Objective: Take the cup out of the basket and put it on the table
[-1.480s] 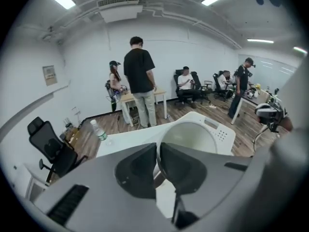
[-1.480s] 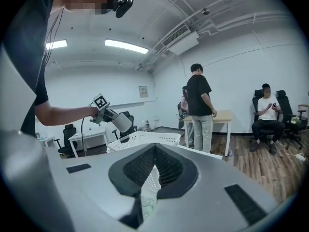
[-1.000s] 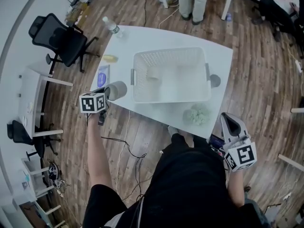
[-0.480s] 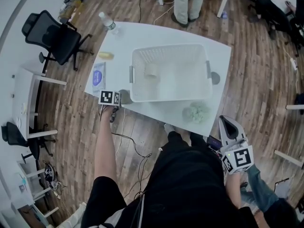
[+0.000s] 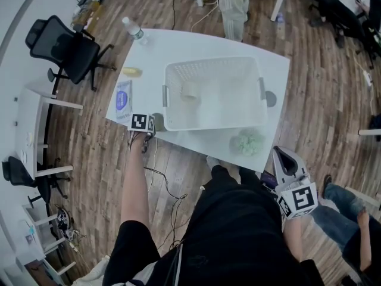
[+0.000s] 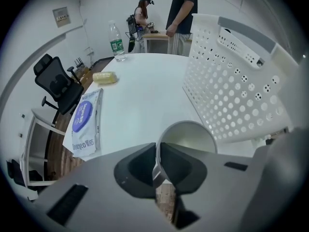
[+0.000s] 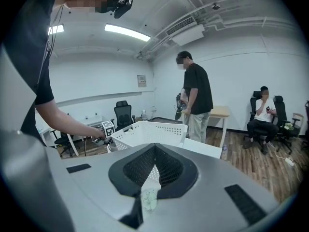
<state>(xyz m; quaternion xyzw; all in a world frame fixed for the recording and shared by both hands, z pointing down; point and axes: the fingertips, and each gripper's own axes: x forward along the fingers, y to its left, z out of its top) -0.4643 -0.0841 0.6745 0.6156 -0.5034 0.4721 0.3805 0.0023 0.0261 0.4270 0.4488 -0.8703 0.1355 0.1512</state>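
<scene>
1. The left hand-held gripper (image 6: 157,162) points steeply down. Its jaws are nearly together and pinch one wall of the cup (image 6: 192,138) at the rim — one jaw inside, one outside.
2. The cup stands upright outside the basket (image 6: 231,76), just beside its near-left corner and close to the edge of the table (image 6: 140,86). Whether its base already touches the table I cannot tell.
3. To finish well, lower it until the base sits flat and clear of the edge — floor shows just under the jaws. Then open and lift straight up, so the inner jaw does not drag the rim and tip the cup.
4. The right hand-held gripper (image 7: 150,174) is closed on nothing, held off the table by the person's side.
5. Farther out, a blue-labelled packet (image 6: 86,122) lies flat on the table, well apart from the cup.
</scene>
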